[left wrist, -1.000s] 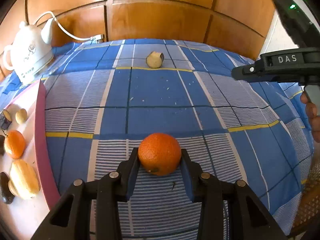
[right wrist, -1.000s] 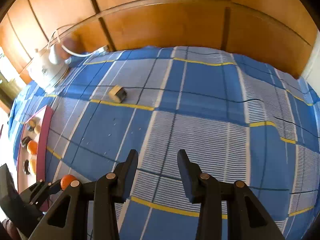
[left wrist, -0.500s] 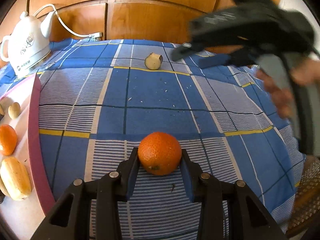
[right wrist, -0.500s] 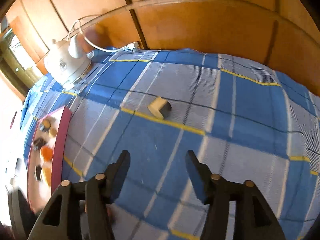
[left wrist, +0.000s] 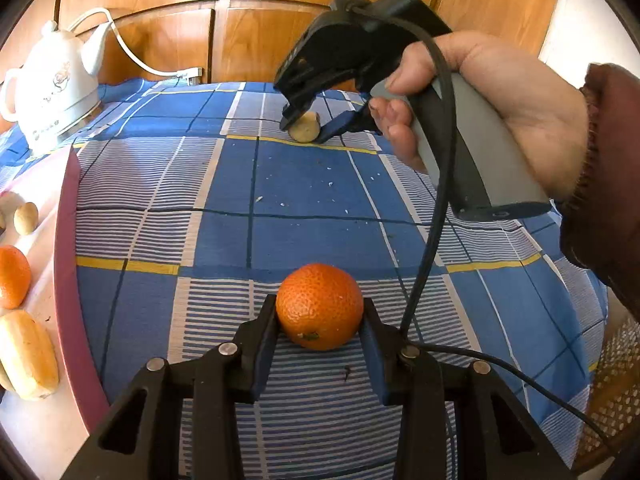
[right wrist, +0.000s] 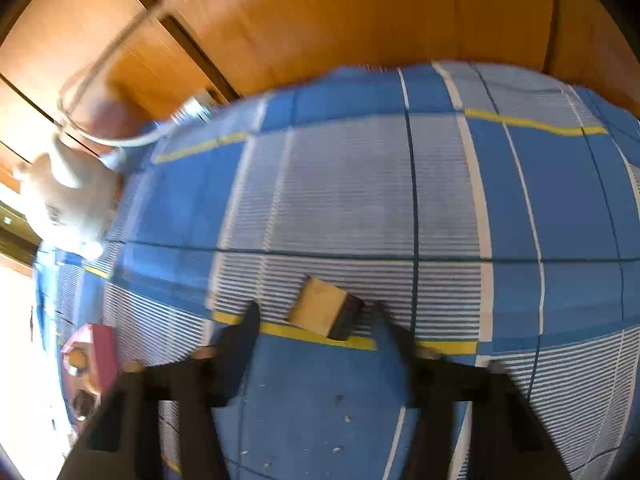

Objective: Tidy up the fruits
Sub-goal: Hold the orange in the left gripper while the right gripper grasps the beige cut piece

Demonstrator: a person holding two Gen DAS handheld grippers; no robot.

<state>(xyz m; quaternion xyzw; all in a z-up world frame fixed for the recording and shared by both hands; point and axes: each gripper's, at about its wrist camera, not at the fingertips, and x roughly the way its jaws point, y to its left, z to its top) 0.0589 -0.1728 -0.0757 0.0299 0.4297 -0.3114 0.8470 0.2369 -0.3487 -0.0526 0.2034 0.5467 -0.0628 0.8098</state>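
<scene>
My left gripper [left wrist: 319,316] is shut on an orange [left wrist: 319,306] just above the blue checked cloth. My right gripper [right wrist: 316,312] is open, its fingers on either side of a pale cut fruit piece with a dark end [right wrist: 325,314] lying on the cloth at the far side. In the left wrist view the same piece [left wrist: 305,131] sits between the right gripper's fingertips [left wrist: 306,130]. A white tray with a pink rim [left wrist: 66,264] at the left holds another orange [left wrist: 13,277], a yellow fruit [left wrist: 28,360] and a small brown fruit [left wrist: 26,218].
A white electric kettle [left wrist: 54,88] with a cord stands at the far left corner of the table. Wooden panels [left wrist: 248,24] close the back. The person's hand and sleeve [left wrist: 560,140] fill the right. A wicker chair edge [left wrist: 616,392] shows at lower right.
My right gripper has swept across and down to the cut fruit piece and now straddles it. My left gripper stayed shut on the orange, barely moving.
</scene>
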